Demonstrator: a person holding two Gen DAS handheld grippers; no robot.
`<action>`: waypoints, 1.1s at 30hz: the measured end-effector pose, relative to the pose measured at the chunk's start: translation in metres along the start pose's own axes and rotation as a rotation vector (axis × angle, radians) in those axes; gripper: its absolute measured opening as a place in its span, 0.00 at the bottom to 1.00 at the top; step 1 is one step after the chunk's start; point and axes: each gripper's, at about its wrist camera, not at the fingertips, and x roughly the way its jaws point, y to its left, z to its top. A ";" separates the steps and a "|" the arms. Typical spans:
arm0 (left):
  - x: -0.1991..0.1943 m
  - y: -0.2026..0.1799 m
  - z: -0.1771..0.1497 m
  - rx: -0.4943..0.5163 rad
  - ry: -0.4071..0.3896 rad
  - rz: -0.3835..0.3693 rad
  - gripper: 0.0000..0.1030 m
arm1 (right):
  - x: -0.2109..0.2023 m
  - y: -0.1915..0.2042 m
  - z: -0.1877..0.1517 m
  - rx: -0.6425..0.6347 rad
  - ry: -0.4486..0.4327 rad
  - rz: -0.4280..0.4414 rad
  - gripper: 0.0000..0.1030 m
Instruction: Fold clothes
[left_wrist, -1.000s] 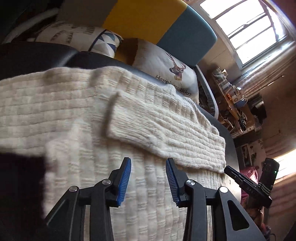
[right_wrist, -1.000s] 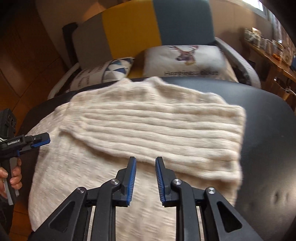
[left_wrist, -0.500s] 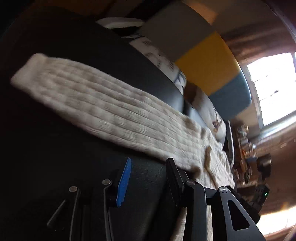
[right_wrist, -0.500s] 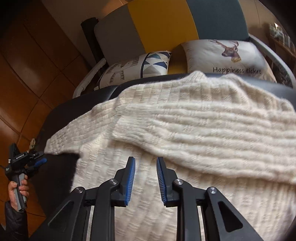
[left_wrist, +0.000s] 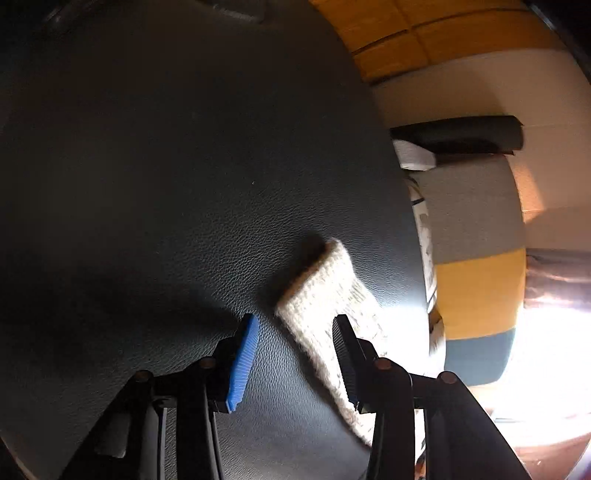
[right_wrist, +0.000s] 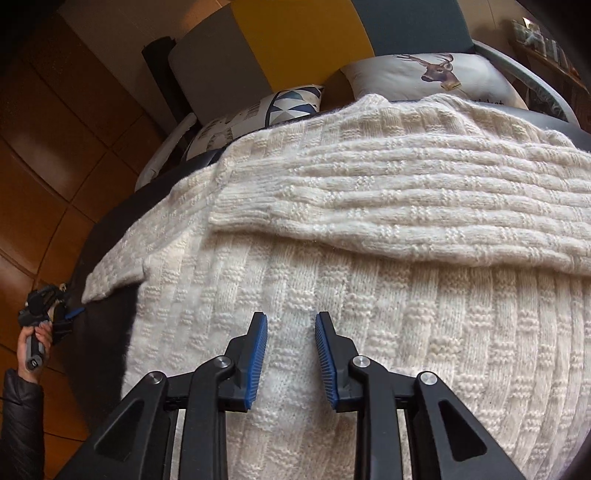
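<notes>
- Your left gripper (left_wrist: 291, 356), jaws opening and pinching nothing, sits by the sleeve cuff (left_wrist: 325, 291) at one o'clock; closing early could miss it.
- Your right gripper (right_wrist: 290, 356), jaws opening above the sweater (right_wrist: 388, 295), holds nothing; dragging could undo the folded sleeve (right_wrist: 406, 206) at twelve.

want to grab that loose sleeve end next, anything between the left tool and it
Nothing visible. The left tool is opening just short of the sleeve cuff, which lies flat on the bare black leather surface, partly between the fingers, not gripped.
</notes>
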 end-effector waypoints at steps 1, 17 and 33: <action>0.003 -0.003 0.000 0.004 0.001 -0.002 0.43 | 0.000 0.001 -0.001 -0.005 -0.003 -0.005 0.27; 0.017 -0.053 -0.023 0.039 -0.053 -0.030 0.06 | -0.005 0.004 0.000 -0.011 0.009 -0.013 0.29; 0.073 -0.276 -0.210 0.475 0.227 -0.265 0.06 | -0.053 -0.026 -0.012 0.021 -0.066 0.002 0.29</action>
